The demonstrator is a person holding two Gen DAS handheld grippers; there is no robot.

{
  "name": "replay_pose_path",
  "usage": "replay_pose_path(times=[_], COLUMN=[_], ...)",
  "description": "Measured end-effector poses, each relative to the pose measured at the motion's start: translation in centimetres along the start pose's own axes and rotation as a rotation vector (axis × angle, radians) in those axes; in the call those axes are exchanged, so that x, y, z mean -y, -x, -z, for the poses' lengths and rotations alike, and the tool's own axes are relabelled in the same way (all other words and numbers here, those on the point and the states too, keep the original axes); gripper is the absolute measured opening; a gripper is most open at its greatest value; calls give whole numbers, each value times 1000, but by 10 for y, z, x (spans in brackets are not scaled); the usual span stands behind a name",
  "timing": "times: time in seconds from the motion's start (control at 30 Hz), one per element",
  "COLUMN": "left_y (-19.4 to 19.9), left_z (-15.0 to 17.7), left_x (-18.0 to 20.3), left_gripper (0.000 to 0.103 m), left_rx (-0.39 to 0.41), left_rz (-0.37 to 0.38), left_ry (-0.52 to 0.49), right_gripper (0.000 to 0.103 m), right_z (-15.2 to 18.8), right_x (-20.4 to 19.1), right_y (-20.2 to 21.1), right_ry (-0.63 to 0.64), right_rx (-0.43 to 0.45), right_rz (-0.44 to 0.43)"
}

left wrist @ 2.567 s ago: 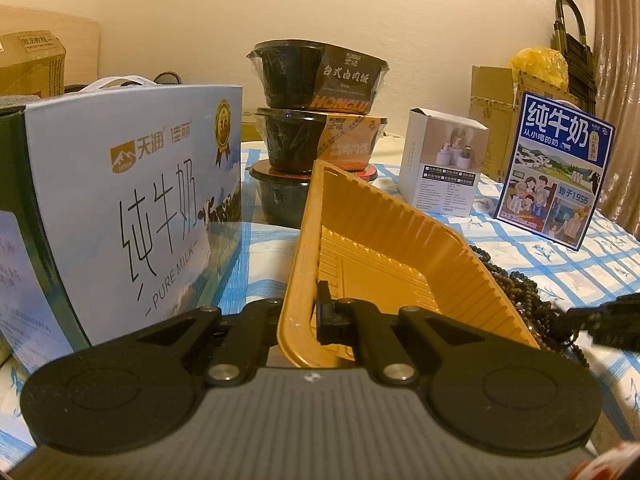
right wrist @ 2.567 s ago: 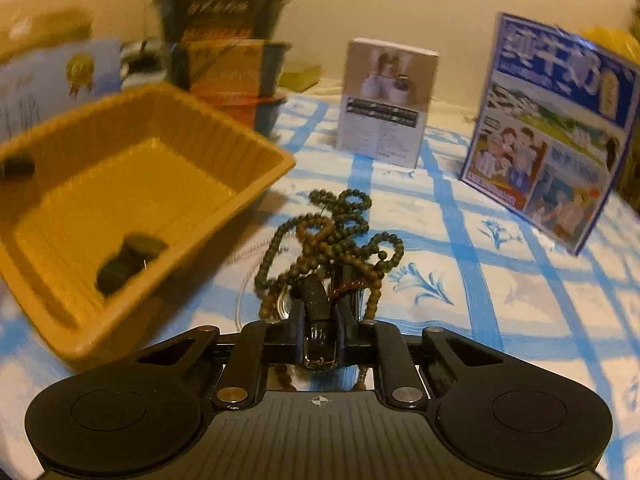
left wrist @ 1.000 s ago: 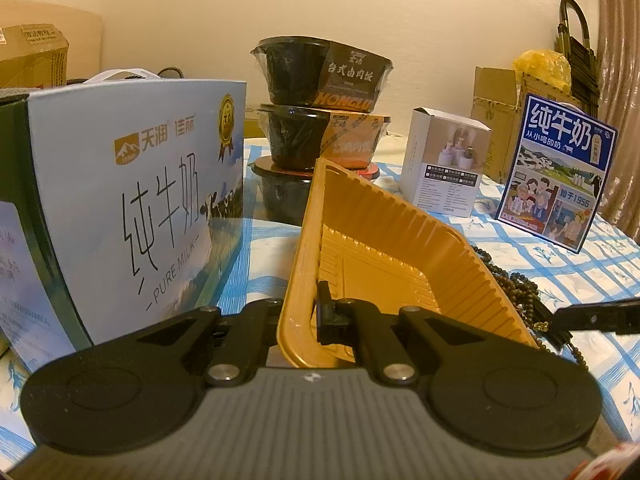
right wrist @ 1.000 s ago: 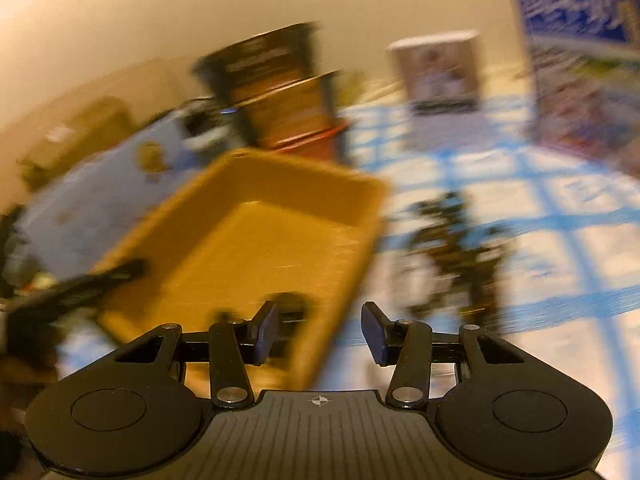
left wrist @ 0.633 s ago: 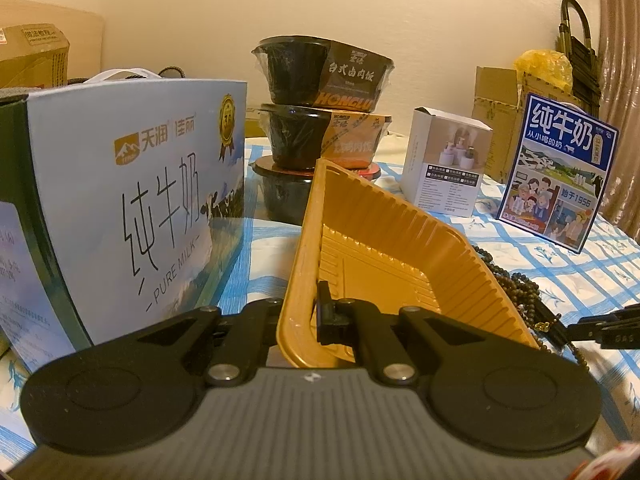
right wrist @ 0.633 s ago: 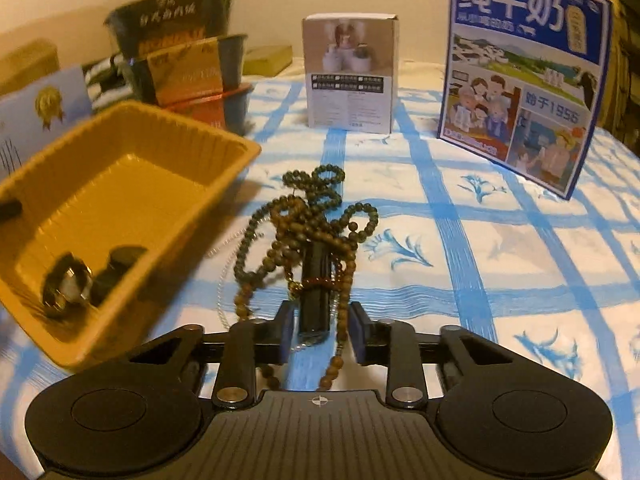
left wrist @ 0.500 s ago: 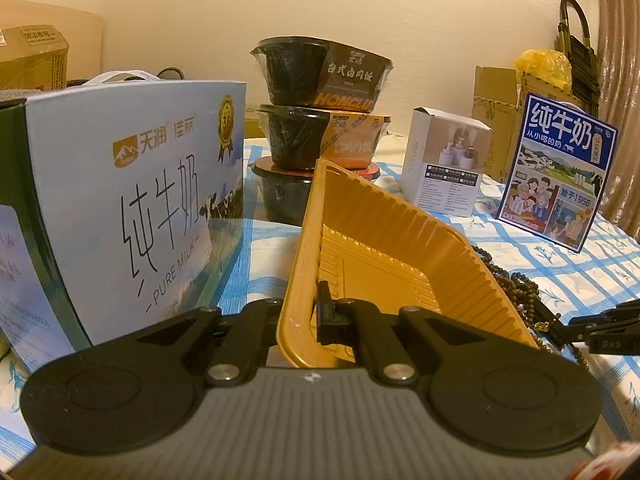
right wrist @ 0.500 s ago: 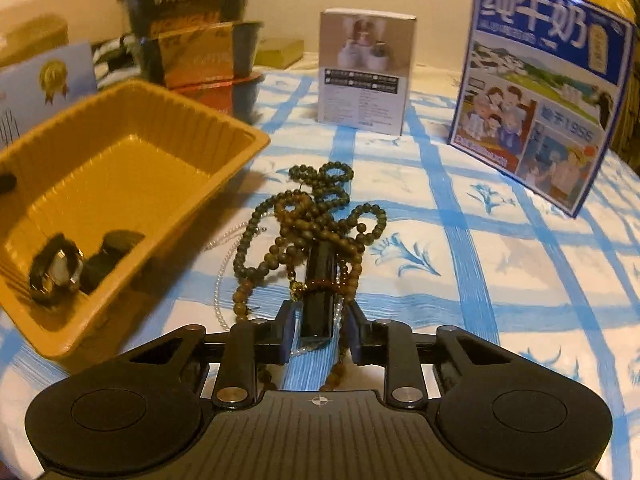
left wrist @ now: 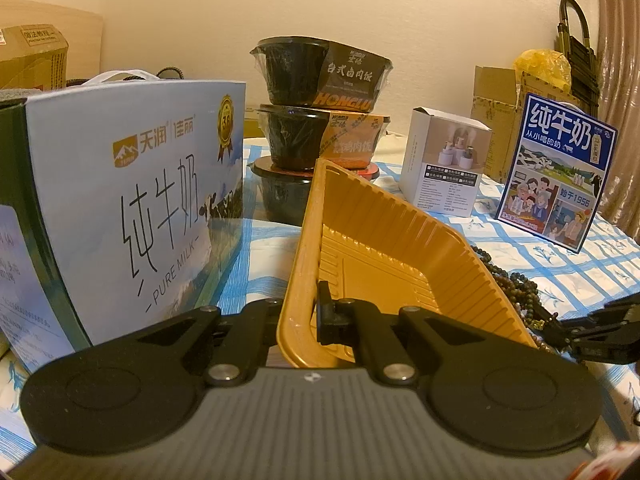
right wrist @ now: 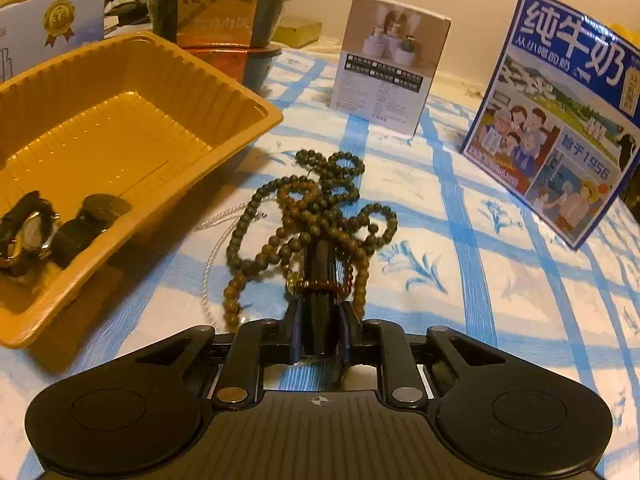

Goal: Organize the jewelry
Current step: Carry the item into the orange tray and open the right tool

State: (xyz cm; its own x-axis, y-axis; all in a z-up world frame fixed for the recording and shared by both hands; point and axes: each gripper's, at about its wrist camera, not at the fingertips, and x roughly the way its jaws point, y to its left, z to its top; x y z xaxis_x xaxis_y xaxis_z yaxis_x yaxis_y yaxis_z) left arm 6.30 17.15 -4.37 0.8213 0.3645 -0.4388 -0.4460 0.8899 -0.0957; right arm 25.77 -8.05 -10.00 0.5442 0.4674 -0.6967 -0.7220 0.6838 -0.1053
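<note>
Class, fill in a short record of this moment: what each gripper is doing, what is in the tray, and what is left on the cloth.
left gripper: shut on the rim of the tray
right gripper: jaws have just been closing; pads press a dark strap under the beads
in tray: watch, dark band
on cloth: beads, thin clear chain
</note>
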Motion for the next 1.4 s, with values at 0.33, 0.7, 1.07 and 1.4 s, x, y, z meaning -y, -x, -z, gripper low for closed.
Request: replay_pose_path(times=[0.33,0.7,1.07,1.4], left_y=[1,1,2,1], left_z=[0,0,0,1], left_x=[1,0,1,0], left_gripper=[4,4,5,5], left_rx=[1,1,2,-1], left_rz=[0,0,4,3], left_ry=[2,3,4,10], right_gripper=[19,19,19,30], right_z=[4,-30,-53,-46], right_x=[7,-32,-107,-113], right_y=[52,80,42,25], right_ry=[-111,-157,-32,-28], right_rx=[44,209,173,144], right_rz=[-40,-324,-533,-558])
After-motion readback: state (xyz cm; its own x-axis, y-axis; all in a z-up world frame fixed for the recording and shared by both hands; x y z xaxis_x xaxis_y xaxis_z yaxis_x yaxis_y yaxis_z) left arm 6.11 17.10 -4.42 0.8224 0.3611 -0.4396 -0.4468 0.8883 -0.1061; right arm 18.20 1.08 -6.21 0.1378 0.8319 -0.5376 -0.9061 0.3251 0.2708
